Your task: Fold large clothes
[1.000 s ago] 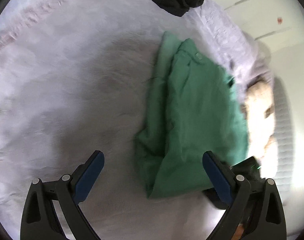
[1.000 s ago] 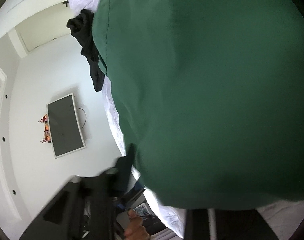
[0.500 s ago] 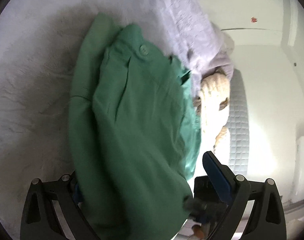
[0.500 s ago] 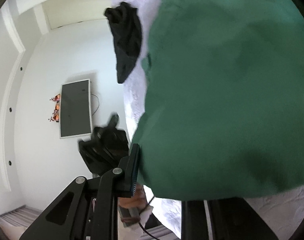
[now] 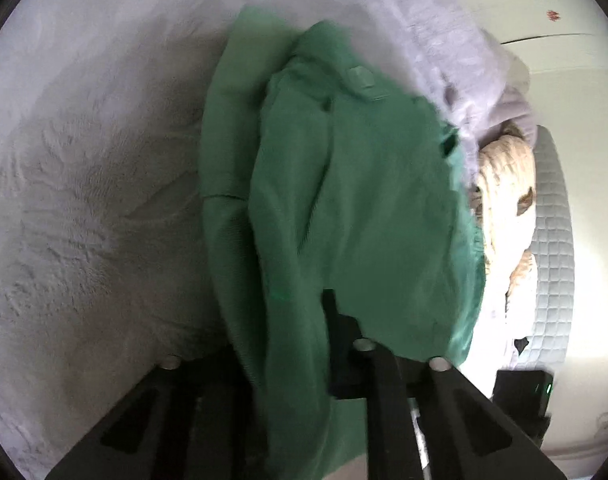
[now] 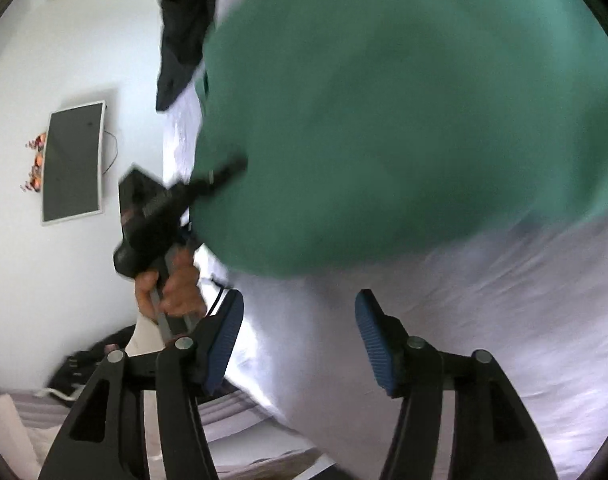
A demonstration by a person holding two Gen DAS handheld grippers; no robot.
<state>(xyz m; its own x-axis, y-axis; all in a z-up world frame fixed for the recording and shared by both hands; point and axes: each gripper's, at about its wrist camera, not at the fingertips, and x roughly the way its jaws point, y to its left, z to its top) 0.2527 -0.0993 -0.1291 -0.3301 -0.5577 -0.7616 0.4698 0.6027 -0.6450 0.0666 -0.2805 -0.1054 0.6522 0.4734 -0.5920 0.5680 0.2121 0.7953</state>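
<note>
A green garment (image 5: 363, 200) lies folded in layers on a pale fluffy bed cover (image 5: 84, 200). My left gripper (image 5: 292, 320) is at its near edge; the jaws are closing and the cloth is pinched between them, hiding the left finger. In the right wrist view the green garment (image 6: 403, 120) fills the upper half. There the left gripper (image 6: 176, 208), held by a hand (image 6: 176, 288), reaches into the garment's left edge. My right gripper (image 6: 300, 320) hangs back over the bed cover (image 6: 463, 300), jaws opening, with nothing between the blue pads.
A black garment (image 6: 184, 40) lies bunched at the bed's far end. A beige plush cushion (image 5: 503, 184) and a white quilted pad (image 5: 551, 240) sit beyond the bed's right side. A dark screen (image 6: 72, 160) hangs on the white wall.
The left gripper moved onto the green garment's near edge and its wide jaws closed on the cloth. The right gripper let go of the garment, drew back and opened.
</note>
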